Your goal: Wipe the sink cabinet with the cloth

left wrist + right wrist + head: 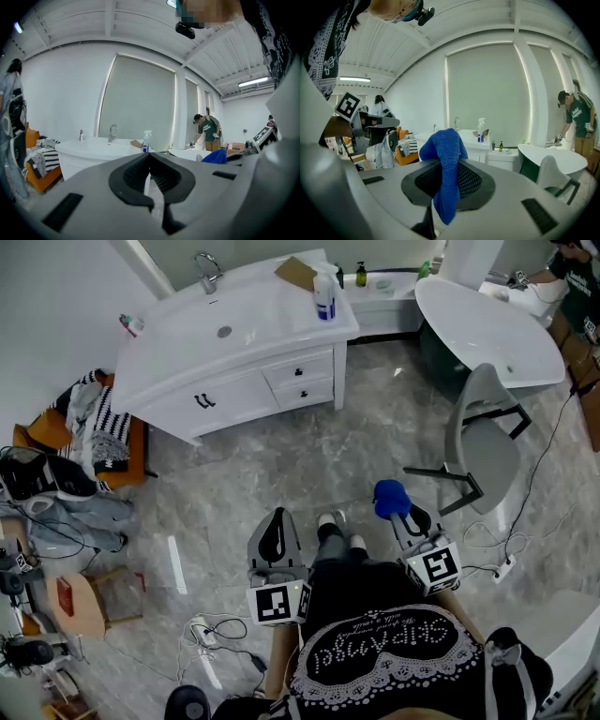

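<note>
Overhead, the head view shows the left gripper [275, 526] and the right gripper [401, 510] held side by side above a marbled floor [281, 465]. Both point toward the white sink cabinet [234, 362], which stands well ahead of their tips. A blue cloth [389, 496] bunches at the right gripper's front end. On the cabinet top, ahead of and between the two tools, stands a spray bottle [324, 296]. The faucet [207, 273] is farther off toward the left gripper's side. A grey chair [487, 442] sits ahead of the right gripper, to its outer side.

Next, the left gripper view shows its jaws pressed together at the tips with nothing between them. The sink cabinet lies straight ahead and well apart from them, and the spray bottle lines up just above the tips. The blue cloth shows off to this gripper's right.

Lastly, the right gripper view shows its jaws clamped on the blue cloth, which rises in a fold above the tips and hangs down between the pads. The sink cabinet stands well beyond, partly behind the cloth. A small dark bottle [500, 146] sits ahead and to the right on a lower ledge. A person in a green shirt [576, 126] stands far off to the right.
</note>
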`<state>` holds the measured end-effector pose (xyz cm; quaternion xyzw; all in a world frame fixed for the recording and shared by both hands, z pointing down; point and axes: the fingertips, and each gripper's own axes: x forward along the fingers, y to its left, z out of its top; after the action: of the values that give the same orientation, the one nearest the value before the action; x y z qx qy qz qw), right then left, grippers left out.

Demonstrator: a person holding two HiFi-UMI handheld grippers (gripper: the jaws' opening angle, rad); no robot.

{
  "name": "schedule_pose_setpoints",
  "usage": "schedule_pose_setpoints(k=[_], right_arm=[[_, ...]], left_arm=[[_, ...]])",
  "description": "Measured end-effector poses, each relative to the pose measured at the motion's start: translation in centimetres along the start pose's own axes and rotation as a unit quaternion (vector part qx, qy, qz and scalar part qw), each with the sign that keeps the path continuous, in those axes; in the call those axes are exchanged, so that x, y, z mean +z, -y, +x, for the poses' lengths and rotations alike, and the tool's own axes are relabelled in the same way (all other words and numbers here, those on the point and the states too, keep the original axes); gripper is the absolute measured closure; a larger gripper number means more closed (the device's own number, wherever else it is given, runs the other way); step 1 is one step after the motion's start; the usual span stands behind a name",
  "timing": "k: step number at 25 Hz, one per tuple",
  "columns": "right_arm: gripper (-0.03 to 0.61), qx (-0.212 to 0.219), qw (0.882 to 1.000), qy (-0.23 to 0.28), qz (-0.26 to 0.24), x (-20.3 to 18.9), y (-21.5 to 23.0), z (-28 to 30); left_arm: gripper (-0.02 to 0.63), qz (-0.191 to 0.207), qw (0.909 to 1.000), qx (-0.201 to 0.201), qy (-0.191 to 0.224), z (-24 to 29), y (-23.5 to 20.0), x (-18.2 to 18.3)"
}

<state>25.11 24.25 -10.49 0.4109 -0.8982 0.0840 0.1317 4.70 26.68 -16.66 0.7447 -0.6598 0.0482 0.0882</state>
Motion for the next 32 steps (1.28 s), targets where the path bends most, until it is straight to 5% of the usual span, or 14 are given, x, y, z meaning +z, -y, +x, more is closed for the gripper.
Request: schedule_pose_setpoints(k=[14,32], right_arm=[[0.520,-0.036,0.999,0.013,0.020,3.5,-1.0,7.2],[0.520,0.041,0.999,-0.008,0.005,5.2,1.6,15.5]], left_arm=[[0.609,0.005,0.9992,-0.040,-0.006,4.4,-6.2,2.0],[0.609,-0.031,0.9993,0.009,-0.019,10.6,-9.5,2.0]])
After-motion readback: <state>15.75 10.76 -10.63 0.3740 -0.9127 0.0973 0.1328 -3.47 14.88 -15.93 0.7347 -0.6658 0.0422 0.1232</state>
